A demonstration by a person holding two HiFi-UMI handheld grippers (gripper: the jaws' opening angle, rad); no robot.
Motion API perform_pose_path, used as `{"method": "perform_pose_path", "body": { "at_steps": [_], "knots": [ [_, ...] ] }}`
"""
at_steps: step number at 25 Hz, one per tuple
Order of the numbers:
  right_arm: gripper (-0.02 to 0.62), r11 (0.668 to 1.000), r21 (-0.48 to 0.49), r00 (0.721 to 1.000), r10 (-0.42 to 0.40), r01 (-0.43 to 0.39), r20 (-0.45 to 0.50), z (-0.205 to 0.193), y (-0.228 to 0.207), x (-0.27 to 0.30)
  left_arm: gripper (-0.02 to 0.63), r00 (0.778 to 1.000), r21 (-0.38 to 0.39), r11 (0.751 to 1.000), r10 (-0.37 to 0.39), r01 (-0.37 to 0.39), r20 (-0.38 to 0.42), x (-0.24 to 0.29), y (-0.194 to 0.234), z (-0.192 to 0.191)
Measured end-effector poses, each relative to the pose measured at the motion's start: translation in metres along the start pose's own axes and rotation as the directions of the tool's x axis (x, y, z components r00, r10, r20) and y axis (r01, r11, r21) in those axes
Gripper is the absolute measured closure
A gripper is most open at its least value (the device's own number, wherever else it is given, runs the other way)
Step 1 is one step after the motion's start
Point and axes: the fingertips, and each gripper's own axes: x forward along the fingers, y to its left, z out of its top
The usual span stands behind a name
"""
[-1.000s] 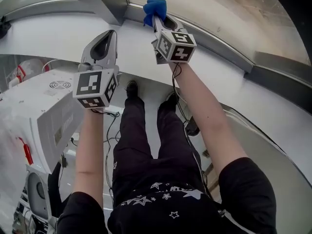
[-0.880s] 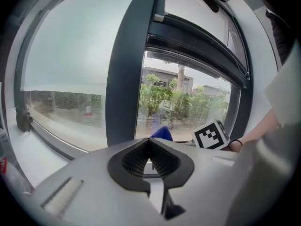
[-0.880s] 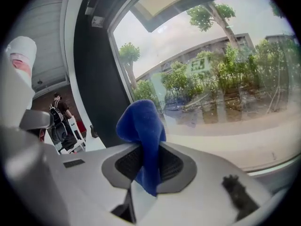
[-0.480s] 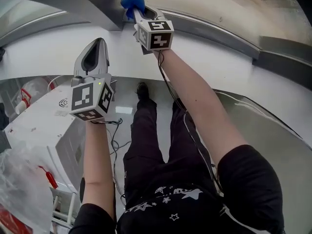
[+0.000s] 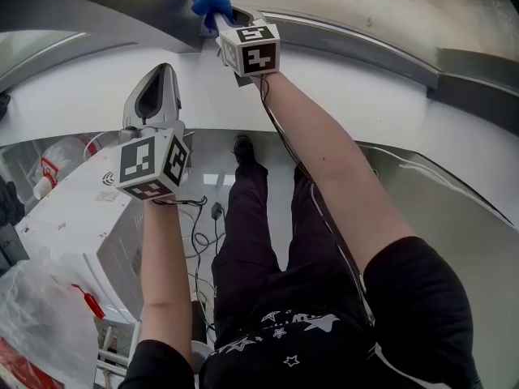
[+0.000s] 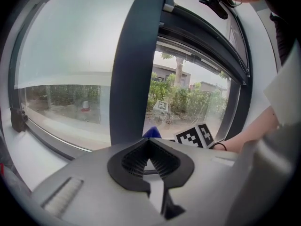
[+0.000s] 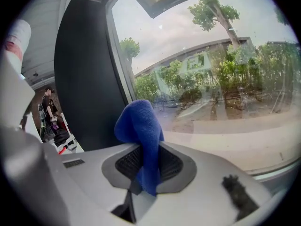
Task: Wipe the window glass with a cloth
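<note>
A blue cloth (image 5: 211, 0) is bunched at the tip of my right gripper (image 5: 221, 16), which is shut on it. The cloth sits at the lower left corner of the window glass (image 5: 365, 2), beside the dark mullion (image 5: 122, 6). In the right gripper view the cloth (image 7: 139, 126) hangs folded between the jaws of the right gripper (image 7: 148, 152), close to the glass (image 7: 211, 79). My left gripper (image 5: 163, 70) hovers over the white sill (image 5: 357, 87), shut and holding nothing. In the left gripper view its tips (image 6: 149, 142) meet, and the cloth (image 6: 151, 132) peeks out behind them.
A white machine (image 5: 73, 209) and a plastic bag (image 5: 36, 306) stand below the sill at the left. Cables (image 5: 199, 233) trail by the person's legs. The grey lower window frame (image 5: 357, 43) runs along the back of the sill. The mullion (image 6: 136, 65) divides two panes.
The right gripper has carried the blue cloth leftwards along the bottom of the glass to the mullion. The left gripper has stayed shut over the sill.
</note>
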Motion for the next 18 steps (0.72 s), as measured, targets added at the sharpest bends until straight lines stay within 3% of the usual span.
{"method": "perform_pose_path", "body": {
  "at_steps": [8,18],
  "knots": [
    [0.52,0.995,0.061,0.997,-0.08,0.08,-0.011,-0.018,-0.065,-0.06,0.597,0.998,0.049,0.997,-0.053,0.055,-0.043,0.035,-0.055,-0.013],
    [0.52,0.965,0.109,0.971,-0.239,0.237,0.002,-0.03,-0.189,-0.17,0.597,0.985,0.092,0.983,-0.153,0.16,-0.079,0.074,-0.169,-0.013]
  ]
}}
